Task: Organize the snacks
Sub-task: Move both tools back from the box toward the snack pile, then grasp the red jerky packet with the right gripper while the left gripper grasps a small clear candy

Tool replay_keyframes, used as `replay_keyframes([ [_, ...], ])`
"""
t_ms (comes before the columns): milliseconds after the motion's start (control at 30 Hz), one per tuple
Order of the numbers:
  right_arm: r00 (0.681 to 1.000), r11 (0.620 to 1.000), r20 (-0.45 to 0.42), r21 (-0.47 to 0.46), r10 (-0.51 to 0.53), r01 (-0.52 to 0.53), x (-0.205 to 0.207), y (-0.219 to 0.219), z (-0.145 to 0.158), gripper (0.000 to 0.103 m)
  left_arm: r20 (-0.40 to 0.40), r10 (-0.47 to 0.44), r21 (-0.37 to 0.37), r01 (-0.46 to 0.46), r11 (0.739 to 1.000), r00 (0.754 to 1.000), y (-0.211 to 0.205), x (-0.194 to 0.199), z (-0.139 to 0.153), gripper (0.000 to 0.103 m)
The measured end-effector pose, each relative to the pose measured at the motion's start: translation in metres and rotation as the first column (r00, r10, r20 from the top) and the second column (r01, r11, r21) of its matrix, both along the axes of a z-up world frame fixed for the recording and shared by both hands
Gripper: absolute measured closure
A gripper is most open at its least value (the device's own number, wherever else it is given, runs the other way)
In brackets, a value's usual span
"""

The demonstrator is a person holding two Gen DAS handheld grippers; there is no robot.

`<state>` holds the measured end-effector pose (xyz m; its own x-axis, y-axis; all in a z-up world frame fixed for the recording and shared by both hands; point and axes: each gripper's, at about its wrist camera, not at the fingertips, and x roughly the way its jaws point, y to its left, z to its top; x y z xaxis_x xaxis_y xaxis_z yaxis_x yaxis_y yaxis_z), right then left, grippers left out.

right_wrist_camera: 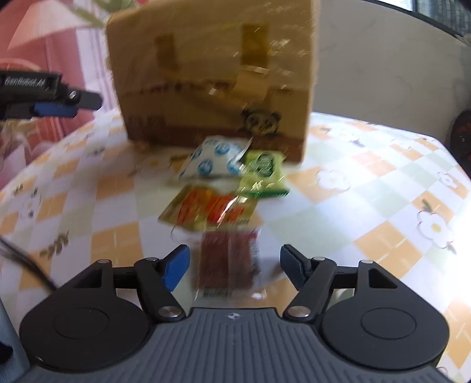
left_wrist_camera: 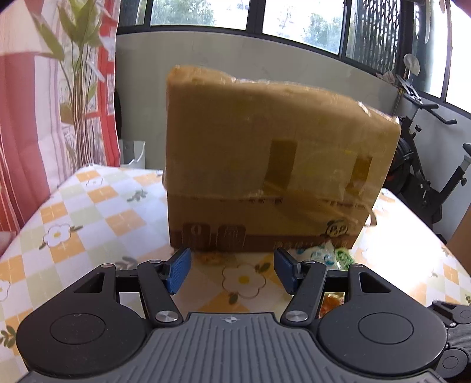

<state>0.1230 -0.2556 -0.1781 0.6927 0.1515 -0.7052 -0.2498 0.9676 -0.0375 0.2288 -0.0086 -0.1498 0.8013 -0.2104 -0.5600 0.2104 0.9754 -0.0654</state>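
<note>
Checked tablecloth (left_wrist_camera: 97, 206), orange, green and white squares, daisy print, covers table. Curtain (left_wrist_camera: 44, 97) at left, red stripes and leaf pattern, hangs down to table edge. Windows (left_wrist_camera: 300, 20) along back, dark frames, trees blurred outside. Pale wall panel (left_wrist_camera: 141, 88) below windows. Exercise bike (left_wrist_camera: 418, 165) at right, black, beyond table. White bin (left_wrist_camera: 136, 154) behind table's far left corner.

snack packets (right_wrist_camera: 223, 188), cardboard box (right_wrist_camera: 212, 73), checked tablecloth (right_wrist_camera: 368, 206)
</note>
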Motion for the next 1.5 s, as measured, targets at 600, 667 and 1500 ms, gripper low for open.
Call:
replay_keyframes([
  [600, 0.988, 0.999, 0.151, 0.035, -0.036, 0.031, 0.028, -0.023, 0.015, 0.063, -0.094, -0.004, 0.023, 0.007, 1.0, 0.996, 0.001, 0.009, -0.04, 0.044],
  [667, 0.984, 0.998, 0.168, 0.027, -0.057, 0.053, 0.038, -0.029, 0.01, 0.063, -0.097, 0.001, 0.028, 0.001, 1.0, 0.995, 0.0, 0.013, -0.042, 0.044],
  [1500, 0.975, 0.986, 0.188, 0.143, -0.115, 0.089, 0.041, -0.045, -0.002, 0.063, -0.147, 0.063, 0.145, -0.041, 0.989, 0.987, -0.034, 0.113, -0.072, 0.052],
])
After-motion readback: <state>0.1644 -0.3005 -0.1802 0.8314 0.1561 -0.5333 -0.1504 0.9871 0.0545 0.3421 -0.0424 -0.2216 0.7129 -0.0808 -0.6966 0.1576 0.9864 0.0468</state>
